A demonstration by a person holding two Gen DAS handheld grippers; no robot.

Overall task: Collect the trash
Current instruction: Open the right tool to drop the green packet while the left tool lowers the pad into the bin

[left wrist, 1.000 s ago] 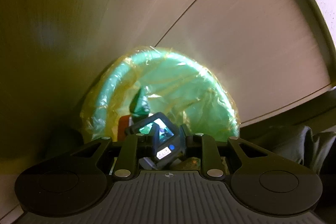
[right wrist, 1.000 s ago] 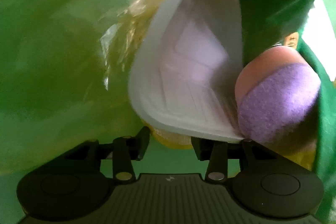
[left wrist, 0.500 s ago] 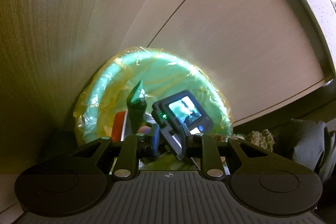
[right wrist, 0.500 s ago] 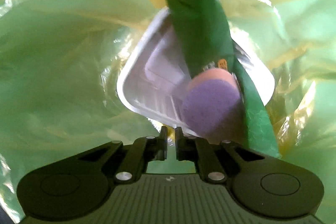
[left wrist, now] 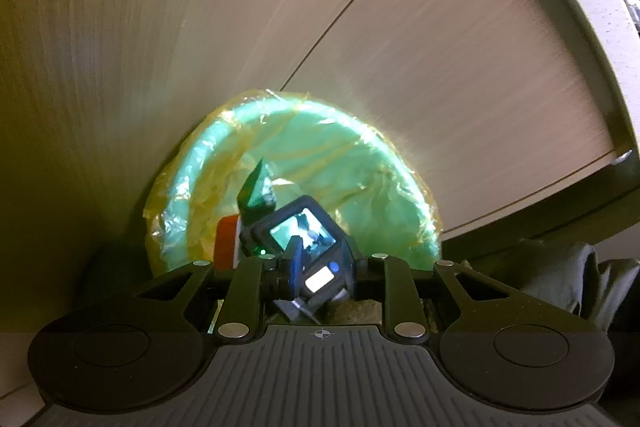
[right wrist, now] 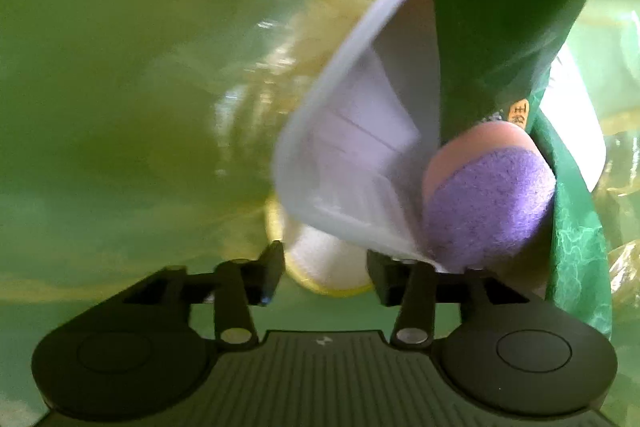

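The pale wood-grain cabinet front (left wrist: 460, 75) fills the background of the left wrist view, with a seam running diagonally across it. Against it stands the round green bin lined with a thin yellowish plastic bag (left wrist: 360, 167), seen from inside in the right wrist view as crinkled green-yellow film (right wrist: 120, 67). In the bin lies the trash: a long dark green wrapper (right wrist: 504, 27) standing up at the right, a white foam tray (right wrist: 360, 147) tilted on edge beside it, and a round pink and purple sponge (right wrist: 488, 203) leaning against both. A white round piece with a yellow rim (right wrist: 328, 259) sits under the tray. The right tool (right wrist: 325, 269) hangs over this pile; its jaws have just been opening and stand apart, gripping nothing. The left tool (left wrist: 316, 279) is aimed at the bin's mouth, where the right tool's camera body (left wrist: 304, 239) blocks its tips; I cannot tell whether they hold anything.
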